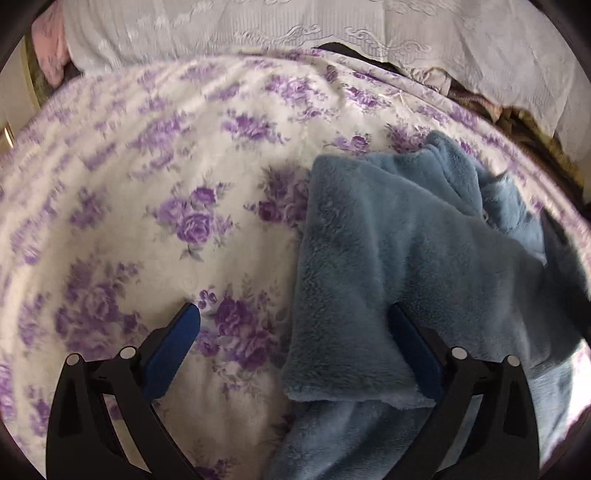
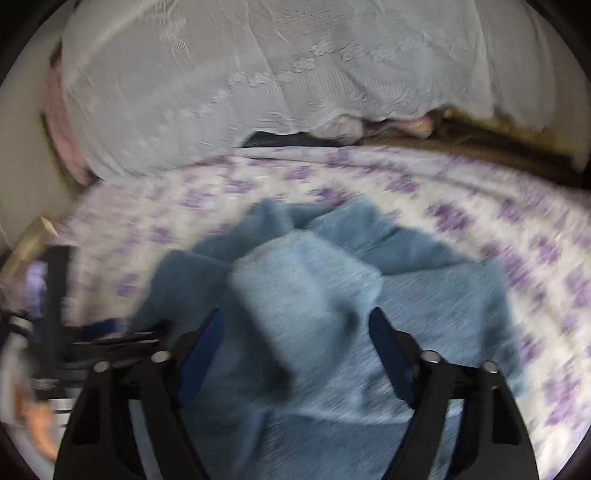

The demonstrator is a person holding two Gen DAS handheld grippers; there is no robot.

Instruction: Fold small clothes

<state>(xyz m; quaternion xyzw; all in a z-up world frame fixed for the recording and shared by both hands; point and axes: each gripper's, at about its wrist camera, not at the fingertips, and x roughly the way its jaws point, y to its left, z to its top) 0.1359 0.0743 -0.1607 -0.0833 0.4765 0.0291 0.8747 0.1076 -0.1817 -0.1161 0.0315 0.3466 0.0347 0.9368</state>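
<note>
A bed covered with a white blanket (image 1: 155, 192) printed with purple roses is filling most of both views. Behind it, a pale grey-white embroidered cover (image 1: 258, 26) is draping over a heap at the far side, and a pink fabric (image 1: 51, 55) is peeking out at its left end. Under the cover's lower edge, dark and brownish fabrics (image 2: 461, 144) are showing on the right. The right wrist view is heavily blurred, so fine detail there is hard to read.

A blue fleece garment (image 1: 388, 240) is lying crumpled on the floral blanket, with folds bunching up towards the far side and a flap doubled over on top.

The left tool (image 1: 293, 319) is hanging just above the bed with its blue-padded fingers (image 1: 173, 347) spread wide apart, gripping nothing. Its left finger is sitting over bare blanket, while its right finger is overlapping the garment's left portion, so the garment's near left edge is lying between the two fingers.

The right tool (image 2: 295, 325) is hovering directly over the garment (image 2: 314, 295), its fingers likewise standing apart, with the raised fold of fleece sitting between them; whether the pads are touching the cloth cannot be told through the blur. At the left edge of that view, the left tool's dark frame (image 2: 59, 295) is appearing beside the garment.
</note>
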